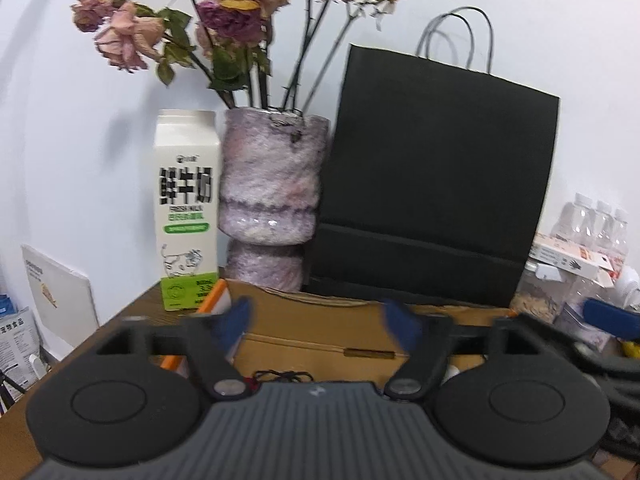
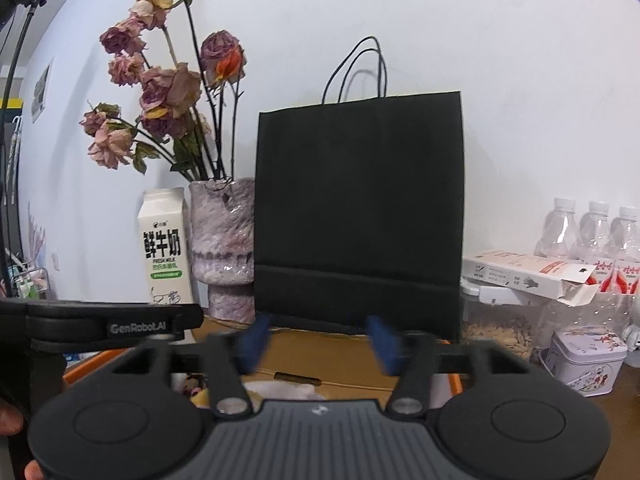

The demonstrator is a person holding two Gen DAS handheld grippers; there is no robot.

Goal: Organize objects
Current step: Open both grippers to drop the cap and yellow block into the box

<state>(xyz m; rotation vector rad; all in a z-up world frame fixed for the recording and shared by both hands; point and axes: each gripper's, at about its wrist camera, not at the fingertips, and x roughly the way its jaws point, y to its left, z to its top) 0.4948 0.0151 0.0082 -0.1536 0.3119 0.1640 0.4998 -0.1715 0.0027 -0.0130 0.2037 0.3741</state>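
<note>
My left gripper [image 1: 320, 326] is open, its blue pads wide apart with nothing between them, over a brown cardboard box [image 1: 328, 346]. My right gripper [image 2: 319, 342] is open too, empty, above the same cardboard box [image 2: 320, 360]. Behind the box a black paper bag [image 1: 436, 184] [image 2: 360, 208] stands upright against the wall. Left of the bag are a mottled pink vase of dried roses [image 1: 272, 196] [image 2: 224, 244] and a white-and-green milk carton [image 1: 186, 208] [image 2: 164, 252]. The left gripper's black body [image 2: 112, 324] shows at the left of the right wrist view.
An orange rim [image 2: 92, 360] [image 1: 212, 300] borders the box. To the right stand clear water bottles [image 2: 596, 232], an opened white carton [image 2: 528, 276], a jar of seeds [image 2: 500, 328] and a small printed tin [image 2: 584, 356]. A white box [image 1: 60, 292] leans at the left. A hand [image 2: 12, 420] shows bottom left.
</note>
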